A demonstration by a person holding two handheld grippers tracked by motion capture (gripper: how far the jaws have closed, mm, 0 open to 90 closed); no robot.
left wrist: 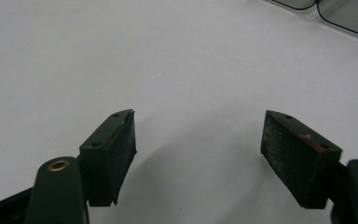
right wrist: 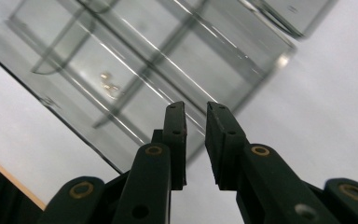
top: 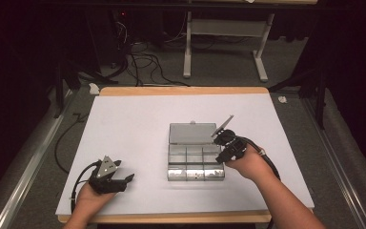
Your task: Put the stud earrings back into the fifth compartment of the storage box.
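Progress looks early-ish to me: from the high view the clear compartment box [top: 195,164] sits a bit right of the middle of the white tabletop [top: 133,124], lid [top: 191,133] already flipped open and lying flat behind it, and the right tool [top: 222,157] hangs just at the box's right edge with nothing in it. The left tool [top: 124,181] is parked well apart near the front left corner, so that whole side is free room; the box also has plenty of bare surface before any tabletop edge. Left gripper view: jaws spread wide, nothing between them, just white surface underneath and a corner of the box [left wrist: 349,16] far up top right. Right gripper view: jaws narrow with a slim gap, empty, pointing over the box's dividers [right wrist: 168,56]; a few small brassy bits [right wrist: 108,85] sit in one compartment. My guess is something just got dropped in or is about to be picked out, can't tell which.
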